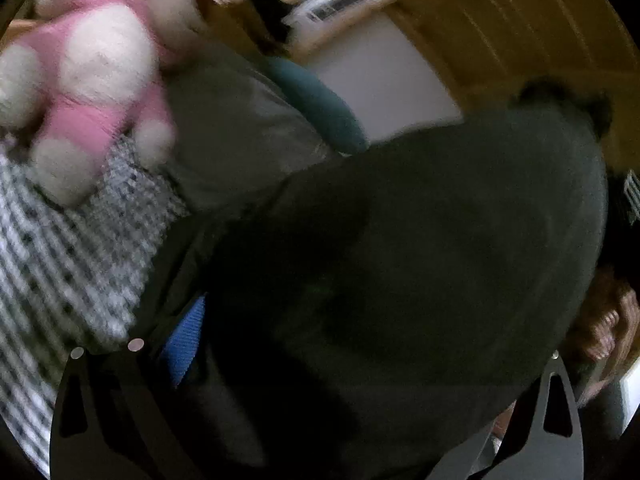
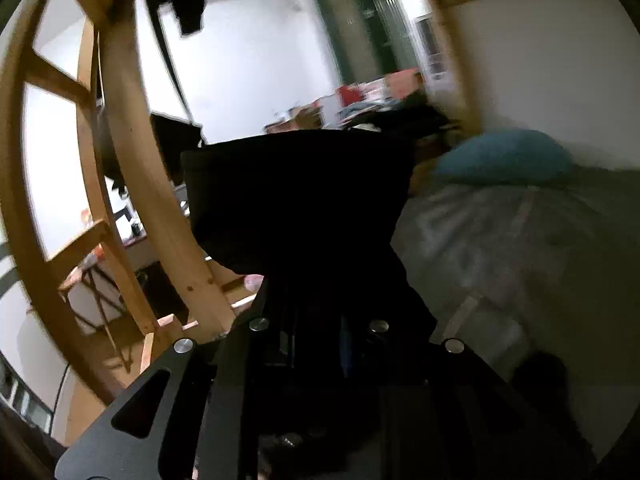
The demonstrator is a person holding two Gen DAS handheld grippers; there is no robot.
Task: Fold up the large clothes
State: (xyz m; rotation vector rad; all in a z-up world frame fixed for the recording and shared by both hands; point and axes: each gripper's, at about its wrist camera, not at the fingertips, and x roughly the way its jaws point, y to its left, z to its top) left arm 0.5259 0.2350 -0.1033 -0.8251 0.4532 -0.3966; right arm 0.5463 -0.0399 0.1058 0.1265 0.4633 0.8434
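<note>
A large dark green garment (image 1: pixel 420 240) fills most of the left wrist view and hangs across the gap of my left gripper (image 1: pixel 360 352). Its fingers stand wide apart, and a blue pad (image 1: pixel 184 340) shows on the left one. Whether the pads touch the cloth is hidden. In the right wrist view my right gripper (image 2: pixel 316 304) has its fingers close together, shut on the same dark garment (image 2: pixel 300 200), which rises as a black bunch in front of the camera. A fingertip (image 2: pixel 254 282) shows beside it.
A pink and white plush toy (image 1: pixel 88 80) lies on a checked sheet (image 1: pixel 60 260). A grey quilt (image 2: pixel 520 260) and teal pillow (image 2: pixel 504 156) lie on the bed by the white wall. A wooden bed frame (image 2: pixel 120 160) stands at left. A person's hand (image 1: pixel 608 320) is at right.
</note>
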